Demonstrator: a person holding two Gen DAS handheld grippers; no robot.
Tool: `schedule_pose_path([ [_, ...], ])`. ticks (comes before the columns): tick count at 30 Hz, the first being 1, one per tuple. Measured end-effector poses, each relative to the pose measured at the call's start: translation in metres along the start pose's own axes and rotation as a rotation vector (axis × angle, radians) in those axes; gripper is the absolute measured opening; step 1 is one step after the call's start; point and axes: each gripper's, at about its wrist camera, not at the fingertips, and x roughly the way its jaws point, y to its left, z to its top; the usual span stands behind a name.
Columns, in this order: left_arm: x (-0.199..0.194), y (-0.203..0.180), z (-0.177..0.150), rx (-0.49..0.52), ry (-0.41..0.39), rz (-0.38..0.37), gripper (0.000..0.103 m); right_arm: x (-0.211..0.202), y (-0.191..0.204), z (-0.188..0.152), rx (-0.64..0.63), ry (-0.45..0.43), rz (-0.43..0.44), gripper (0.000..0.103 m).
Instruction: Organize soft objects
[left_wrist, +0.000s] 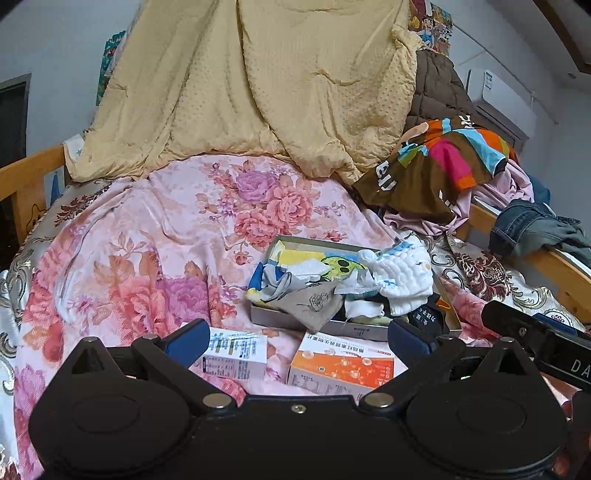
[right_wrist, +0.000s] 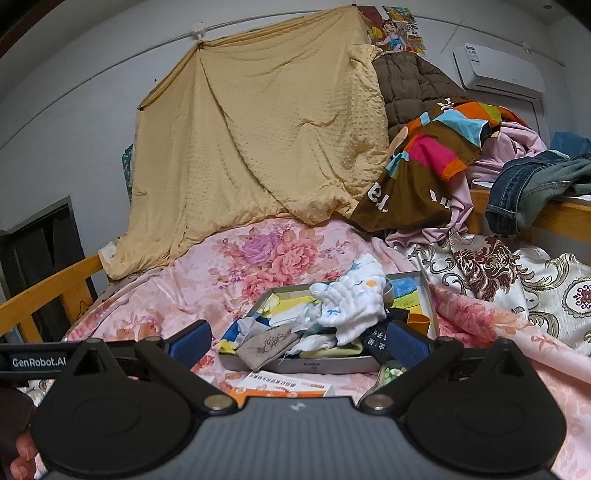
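**Kid:** What is closest to us?

**Helper:** The left gripper (left_wrist: 297, 341) and the right gripper (right_wrist: 299, 341). Both have their jaws wide apart and hold nothing. They float just above the bed (left_wrist: 122, 258).

**Kid:** And under them?

**Helper:** Two boxes, a white box (left_wrist: 236, 356) and an orange box (left_wrist: 341, 365). They are hard, so I think we leave them.

**Kid:** Where are the soft things?

**Helper:** Just past the boxes, heaped in a tray (right_wrist: 314, 365). A grey pouch (right_wrist: 267, 349) hangs over the near edge. A white cloth (right_wrist: 354, 306) sits on top.

**Kid:** How do we grab well?

**Helper:** I would pick the top cloth first. Pinch a thick fold, not a thin corner, so it does not slip. Lift slowly so nothing else tags along.

**Kid:** And far back?

**Helper:** A yellow blanket (left_wrist: 266, 81) hangs up, with clothes (right_wrist: 439, 162) piled on the right.
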Motion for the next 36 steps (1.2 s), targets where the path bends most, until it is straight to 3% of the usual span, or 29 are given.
schedule_pose_path([
  [13,-0.017,0.014,-0.037,-0.025,-0.003,0.029,0.102,-0.017,0.006,-0.029,0.008,0.04,-0.028,0.103],
  [19,-0.02,0.025,-0.054,-0.013,0.0,0.049,0.102,-0.025,0.008,-0.04,0.013,0.016,-0.057,0.103],
  [36,-0.018,0.04,-0.069,-0.001,-0.012,0.063,0.102,-0.017,0.016,-0.054,0.003,0.053,-0.049,0.103],
])
